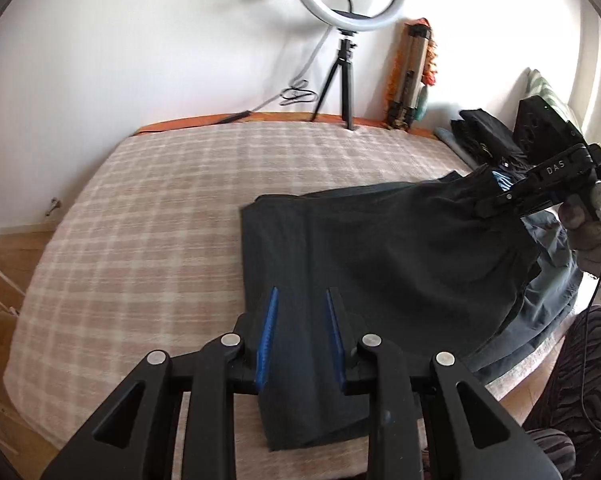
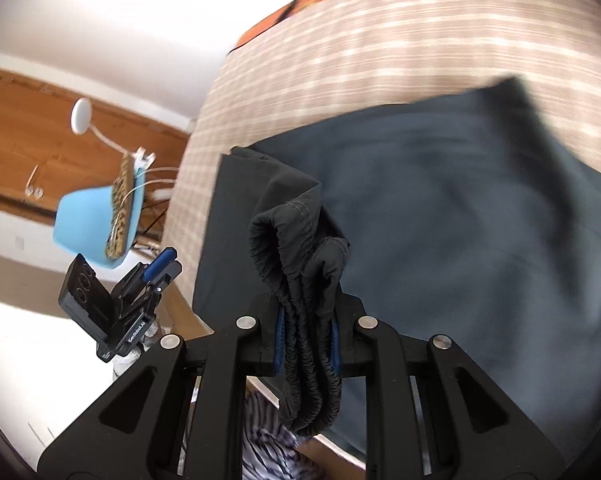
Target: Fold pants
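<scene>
Dark grey pants (image 1: pixel 372 256) lie on the checked bed cover (image 1: pixel 148 208), legs toward me. My left gripper (image 1: pixel 302 294) hovers over the leg end, its blue-padded jaws apart and nothing between them. My right gripper (image 1: pixel 486 206) is at the right, shut on the bunched elastic waistband (image 2: pixel 306 320), lifting that end above the bed. In the right wrist view the pants (image 2: pixel 440 208) spread out beyond the right gripper (image 2: pixel 306 344), and the left gripper (image 2: pixel 160 266) shows at the left, open.
A ring light on a tripod (image 1: pixel 346 60) stands at the far bed edge by the wall. A pile of dark folded clothes (image 1: pixel 484 136) lies at the back right. A blue chair (image 2: pixel 96 224) stands beside the bed on the wooden floor.
</scene>
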Motion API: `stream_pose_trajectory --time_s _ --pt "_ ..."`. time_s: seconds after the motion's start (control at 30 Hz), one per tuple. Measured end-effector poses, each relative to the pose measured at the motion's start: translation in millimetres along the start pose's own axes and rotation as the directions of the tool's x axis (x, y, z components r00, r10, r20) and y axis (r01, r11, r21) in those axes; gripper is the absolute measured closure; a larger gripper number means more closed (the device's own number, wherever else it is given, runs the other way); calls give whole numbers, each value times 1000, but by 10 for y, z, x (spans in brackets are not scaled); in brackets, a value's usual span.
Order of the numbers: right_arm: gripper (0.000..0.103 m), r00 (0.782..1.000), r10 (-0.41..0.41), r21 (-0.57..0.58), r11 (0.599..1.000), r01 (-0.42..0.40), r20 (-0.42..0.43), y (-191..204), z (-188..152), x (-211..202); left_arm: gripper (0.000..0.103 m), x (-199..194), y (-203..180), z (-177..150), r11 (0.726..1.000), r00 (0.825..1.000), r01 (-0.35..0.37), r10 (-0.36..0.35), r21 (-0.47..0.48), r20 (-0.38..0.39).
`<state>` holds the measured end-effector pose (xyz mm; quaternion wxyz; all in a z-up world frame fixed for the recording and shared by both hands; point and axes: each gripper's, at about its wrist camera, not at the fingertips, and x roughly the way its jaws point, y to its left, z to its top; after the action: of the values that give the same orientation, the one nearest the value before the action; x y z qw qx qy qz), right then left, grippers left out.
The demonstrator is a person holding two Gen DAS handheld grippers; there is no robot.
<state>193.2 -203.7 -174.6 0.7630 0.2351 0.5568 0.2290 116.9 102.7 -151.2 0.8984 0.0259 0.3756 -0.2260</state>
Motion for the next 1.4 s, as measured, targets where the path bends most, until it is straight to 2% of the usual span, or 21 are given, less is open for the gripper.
stream_pose_trajectory --time_s 0.13,0.33,0.6,1.03,1.1,1.17,1.23,1.3,1.33,1.4 --pt "85 998 -55 38 998 54 37 -291 -133 -423 82 125 -266 38 999 999 42 -41 18 -19" --pt "85 985 -154 89 985 147 74 -703 -289 -921 82 275 -516 67 997 997 64 -62 39 -51" --pt "85 968 -231 181 961 211 101 -1280 -433 -1346 82 359 -700 46 997 994 70 -68 30 -84" --pt "85 908 -408 246 894 376 94 -1957 -620 -1774 82 449 -1083 88 991 990 100 -91 87 -107" --pt "81 889 -448 226 879 420 92 -1946 -633 -1745 82 459 -1123 86 991 989 105 -96 87 -110" --pt "59 849 -517 201 847 491 105 -1858 -645 -1776 82 468 -1169 73 990 989 110 -100 88 -113" --pt "53 789 -593 153 805 573 161 -1645 -670 -1839 82 462 -1215 59 989 988 117 -106 93 -115" --pt "52 763 -609 101 792 603 219 -1422 -701 -1883 82 456 -1264 45 987 987 122 -109 107 -117" --pt "52 766 -596 74 798 598 243 -1316 -708 -1884 82 457 -1293 35 986 987 124 -110 114 -119" --pt "52 797 -546 8 826 563 258 -1147 -708 -1824 82 464 -1342 11 984 986 129 -113 126 -125"
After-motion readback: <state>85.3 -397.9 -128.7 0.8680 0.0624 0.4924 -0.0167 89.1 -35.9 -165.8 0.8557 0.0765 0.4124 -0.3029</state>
